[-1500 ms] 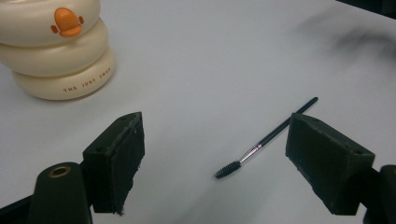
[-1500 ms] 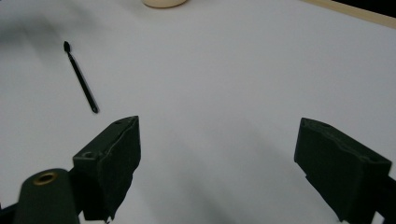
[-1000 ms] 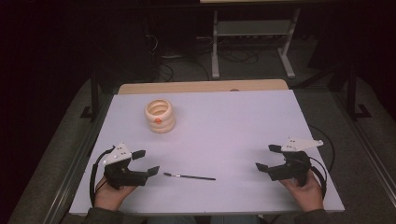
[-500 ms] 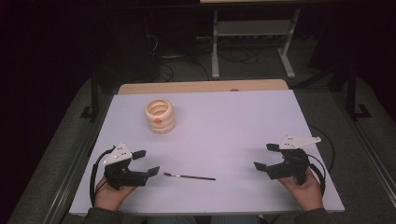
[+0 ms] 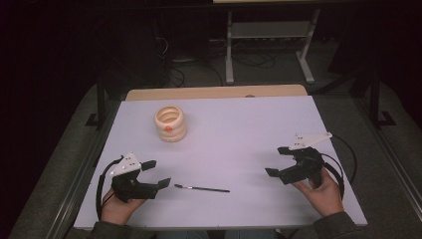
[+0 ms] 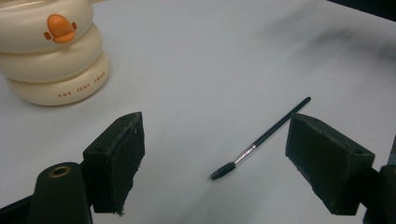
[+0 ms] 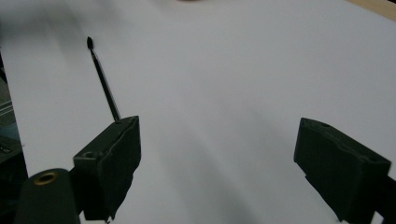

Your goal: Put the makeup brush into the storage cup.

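While both claws are held open, a thin black spoolie brush (image 5: 201, 188) with a bristled tip is seen flat on the bench (image 5: 239, 134); the left claw (image 5: 157, 173) sits at its nine o'clock.

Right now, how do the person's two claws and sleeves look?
Each hand holds a black device. The left claw and right claw both have two blocky black jaws, with a brass-coloured ring near one jaw base. A pale grey three-cornered plate tops each, and a black cable loops behind. Dark sleeve cuffs show at the wrists.

holder (image 6: 51, 51): top cut off | brush (image 7: 103, 79): handle end hidden behind jaw
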`<state>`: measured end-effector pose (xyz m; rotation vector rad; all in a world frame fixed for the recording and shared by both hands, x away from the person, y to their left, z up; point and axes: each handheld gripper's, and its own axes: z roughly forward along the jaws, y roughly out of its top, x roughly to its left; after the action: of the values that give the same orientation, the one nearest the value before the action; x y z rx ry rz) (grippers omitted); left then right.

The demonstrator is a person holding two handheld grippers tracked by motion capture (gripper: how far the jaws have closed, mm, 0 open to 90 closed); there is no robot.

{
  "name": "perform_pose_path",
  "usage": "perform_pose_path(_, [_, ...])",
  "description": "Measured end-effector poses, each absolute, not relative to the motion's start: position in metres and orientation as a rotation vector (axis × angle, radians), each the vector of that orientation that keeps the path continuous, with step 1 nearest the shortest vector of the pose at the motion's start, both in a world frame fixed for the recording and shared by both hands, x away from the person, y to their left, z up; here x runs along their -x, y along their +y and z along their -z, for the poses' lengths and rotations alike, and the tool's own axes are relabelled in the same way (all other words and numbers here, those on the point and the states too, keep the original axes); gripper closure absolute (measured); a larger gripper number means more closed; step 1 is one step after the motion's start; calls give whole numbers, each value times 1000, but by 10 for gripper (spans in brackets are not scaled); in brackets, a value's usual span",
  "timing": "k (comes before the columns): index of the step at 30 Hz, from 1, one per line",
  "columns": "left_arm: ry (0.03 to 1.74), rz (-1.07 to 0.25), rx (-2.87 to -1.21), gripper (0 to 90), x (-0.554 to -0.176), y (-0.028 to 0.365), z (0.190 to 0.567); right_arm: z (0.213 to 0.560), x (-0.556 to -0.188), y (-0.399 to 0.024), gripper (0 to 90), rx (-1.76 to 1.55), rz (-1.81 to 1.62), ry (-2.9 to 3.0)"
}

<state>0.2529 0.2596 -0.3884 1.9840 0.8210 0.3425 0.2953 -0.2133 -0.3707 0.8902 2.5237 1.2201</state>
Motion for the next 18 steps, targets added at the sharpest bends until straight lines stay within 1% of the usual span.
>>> perform_pose_path(18, [816,-345,-1972,196,-253,262,386,344,-320,-177,140,-820,-1146,2647])
